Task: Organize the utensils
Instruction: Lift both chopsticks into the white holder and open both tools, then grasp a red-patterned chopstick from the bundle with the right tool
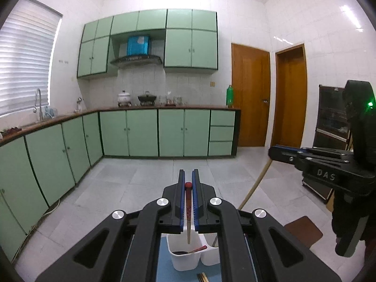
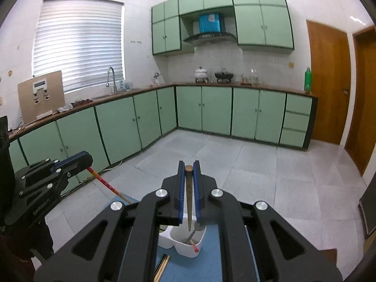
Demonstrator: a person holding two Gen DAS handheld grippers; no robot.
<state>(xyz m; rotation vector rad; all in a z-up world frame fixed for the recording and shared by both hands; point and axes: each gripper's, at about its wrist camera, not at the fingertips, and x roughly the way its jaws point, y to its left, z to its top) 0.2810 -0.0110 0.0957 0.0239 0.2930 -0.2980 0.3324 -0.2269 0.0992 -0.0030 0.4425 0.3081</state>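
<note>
Between the blue pads of the left claw (image 1: 188,184) a red-topped chopstick (image 1: 188,208) is clamped, hanging tip-down over the white utensil caddy (image 1: 185,257). The right claw (image 2: 188,178) is likewise clenched on a plain brown chopstick (image 2: 189,199), whose point hangs over the caddy's (image 2: 185,242) other compartment, where a metal spoon (image 2: 196,231) and a red-ended stick already lean.

Both sticks are light, stiff and thin, and each is pinched close to its thick upper end. That leaves a long length free below, so by my reckoning it can swing or twist in the grip. The lacquered red one looks smooth and is probably the more slippery; a hold on the thick end, square across the pads, seems safest.

The caddy stands on a blue mat (image 1: 164,270) on the worktop. In its nearer compartment, seen from the left wrist, lies a dark-bowled spoon with a red handle (image 1: 190,251). More chopsticks (image 2: 162,264) lie loose on the mat beside the caddy, yet to be gathered.
</note>
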